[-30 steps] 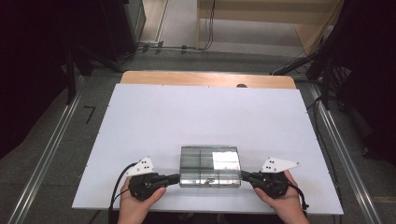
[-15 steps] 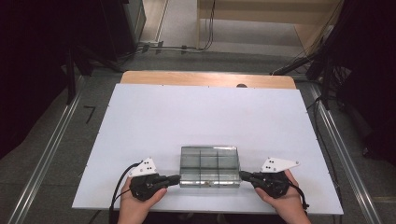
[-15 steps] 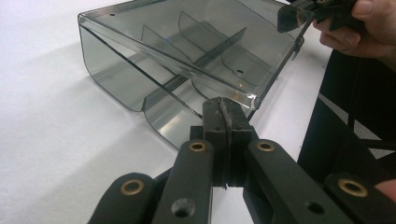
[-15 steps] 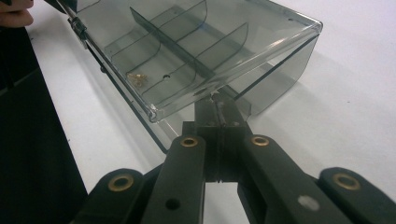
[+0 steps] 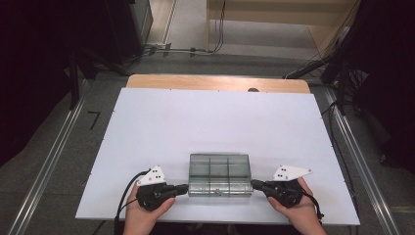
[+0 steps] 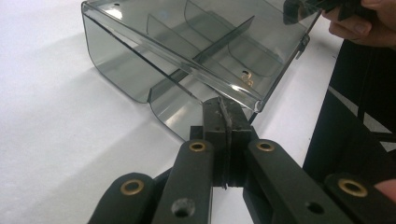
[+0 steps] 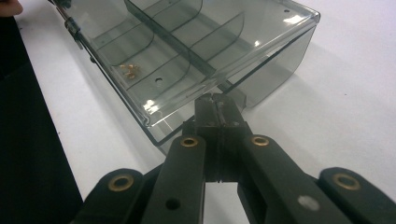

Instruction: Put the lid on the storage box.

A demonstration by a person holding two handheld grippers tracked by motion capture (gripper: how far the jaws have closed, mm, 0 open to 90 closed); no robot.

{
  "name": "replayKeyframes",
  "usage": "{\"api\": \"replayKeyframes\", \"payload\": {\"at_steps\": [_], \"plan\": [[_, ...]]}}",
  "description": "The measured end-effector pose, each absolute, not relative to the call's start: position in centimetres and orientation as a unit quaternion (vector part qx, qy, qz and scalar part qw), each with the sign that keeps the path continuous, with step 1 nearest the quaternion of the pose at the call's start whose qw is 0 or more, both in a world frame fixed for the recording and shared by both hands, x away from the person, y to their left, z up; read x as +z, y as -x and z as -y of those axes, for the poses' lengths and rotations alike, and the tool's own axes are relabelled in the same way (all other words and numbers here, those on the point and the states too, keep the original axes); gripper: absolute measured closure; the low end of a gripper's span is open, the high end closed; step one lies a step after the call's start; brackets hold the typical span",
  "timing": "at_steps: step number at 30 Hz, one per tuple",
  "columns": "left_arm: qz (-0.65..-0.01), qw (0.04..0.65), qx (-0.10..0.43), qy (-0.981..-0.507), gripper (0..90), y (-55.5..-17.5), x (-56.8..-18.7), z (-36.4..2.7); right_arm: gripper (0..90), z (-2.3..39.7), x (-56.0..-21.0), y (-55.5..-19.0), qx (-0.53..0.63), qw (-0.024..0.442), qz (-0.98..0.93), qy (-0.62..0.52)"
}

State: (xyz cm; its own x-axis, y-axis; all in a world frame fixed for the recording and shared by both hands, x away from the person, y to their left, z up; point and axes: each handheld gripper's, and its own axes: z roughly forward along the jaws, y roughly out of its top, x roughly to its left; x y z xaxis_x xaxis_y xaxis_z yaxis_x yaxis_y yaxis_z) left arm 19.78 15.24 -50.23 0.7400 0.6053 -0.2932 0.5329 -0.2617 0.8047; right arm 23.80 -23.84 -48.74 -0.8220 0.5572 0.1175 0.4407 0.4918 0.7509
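A clear smoke-grey compartment box [image 5: 219, 175] sits on the white table [image 5: 215, 122] directly between your two grippers, near the table edge closest to you. Thin dividers split its interior into compartments: a long partition runs along the box and shorter curved walls cross it. In your left gripper view a few small brass-coloured parts [image 6: 246, 78] lie in one compartment beyond your jaws, toward the far end of the box; your right gripper view shows them [image 7: 128, 69] as well, ahead and to the left of the jaws. What the other compartments contain cannot be told through the tinted plastic.

Your left gripper [image 5: 180, 188] meets the box at its left end. Its jaws are pressed together, and the thin rim of the lid [image 6: 187, 53] runs into the pads just ahead of the tips; the lid stands slightly raised above the tray.

Your right gripper [image 5: 258, 184] meets the opposite end. Its jaws are likewise clamped together, their tips right at the lid's lip, so the box extends straight ahead of them.

Seen from above, the box spans the whole gap between the two sets of fingertips, and both hands rest on the table just beside it
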Motion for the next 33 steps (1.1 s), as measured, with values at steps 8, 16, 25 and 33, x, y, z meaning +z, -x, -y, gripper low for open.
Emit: {"api": "replayKeyframes", "payload": {"at_steps": [8, 16, 25, 33], "plan": [[-0.362, 0.486, 0.036, -0.795, 90.0, -19.9, -50.4, -15.3, 87.2, 23.9, -48.9, -23.9, 0.409, 0.072, -0.862, -0.291], [-0.363, 0.482, 0.029, -0.797, 90.0, -20.0, -50.4, -15.4, 87.1, 23.9, -49.0, -24.0, 0.405, 0.073, -0.863, -0.293], [-0.366, 0.487, 0.027, -0.793, 86.2, -20.0, -50.2, -15.9, 86.5, 23.9, -49.0, -24.0, 0.404, 0.074, -0.864, -0.292], [-0.356, 0.501, 0.041, -0.788, 80.6, -19.9, -49.8, -16.4, 83.4, 24.2, -48.7, -24.1, 0.41, 0.075, -0.86, -0.296]]}}
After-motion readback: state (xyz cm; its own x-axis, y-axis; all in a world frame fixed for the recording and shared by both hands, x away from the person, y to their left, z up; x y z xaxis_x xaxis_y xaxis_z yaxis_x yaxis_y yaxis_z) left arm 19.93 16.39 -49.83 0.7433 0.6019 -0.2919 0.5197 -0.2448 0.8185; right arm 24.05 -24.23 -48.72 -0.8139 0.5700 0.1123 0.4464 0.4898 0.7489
